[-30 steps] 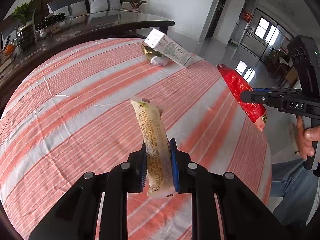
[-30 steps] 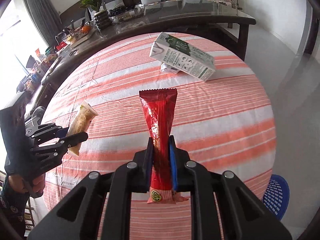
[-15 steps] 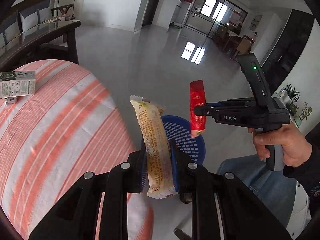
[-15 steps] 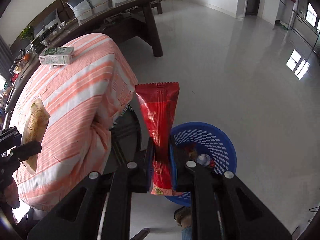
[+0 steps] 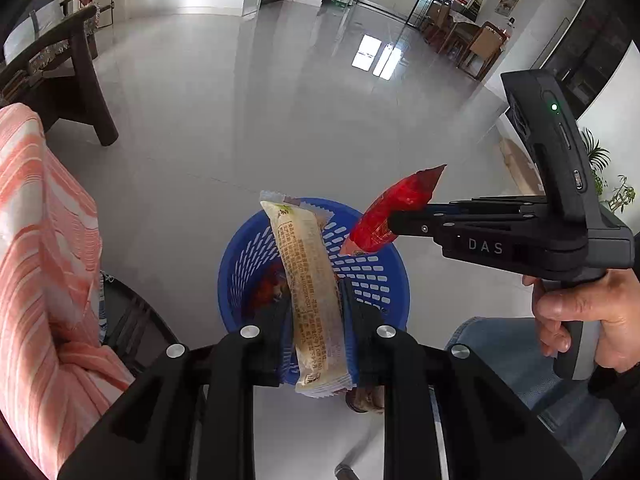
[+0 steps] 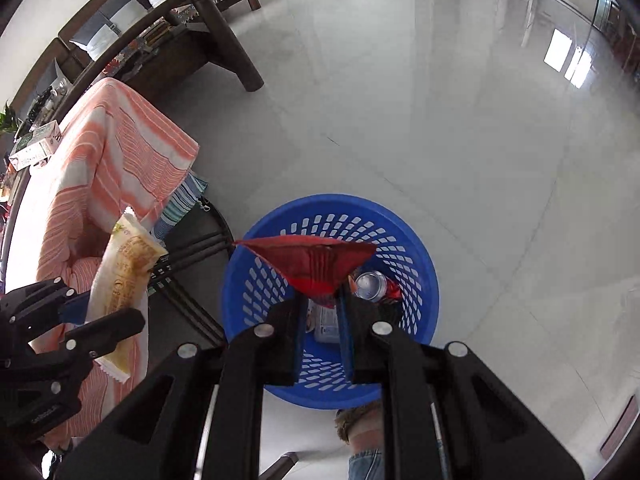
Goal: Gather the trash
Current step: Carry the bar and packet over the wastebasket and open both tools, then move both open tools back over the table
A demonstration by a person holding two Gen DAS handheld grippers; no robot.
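Both tongs hang over the blue basket [image 5: 372,276], pointing steeply down, each with a wrapper. Left tongs [image 5: 314,312] are opening; the beige wrapper [image 5: 310,280] stands between the jaws, a gap showing at the left pad, so it looks about to slip free. Its long axis runs along the fingers, lower end toward the camera, upper end over the basket's far rim. Right tongs [image 6: 322,312] are nearly shut, and the red wrapper [image 6: 310,264] fans sideways across their tips; the left view shows it pinched near its lower end, tilted up and right.

From the right view the beige wrapper sits left of the basket rim, close to the draped table [image 6: 100,168] edge, so the left hand seems less centred; the red one lies squarely over the opening, above a can [image 6: 370,286] and other trash inside. Bare floor [image 6: 440,120] surrounds the basket's far side, leaving free room there; the table's dark legs crowd the left.
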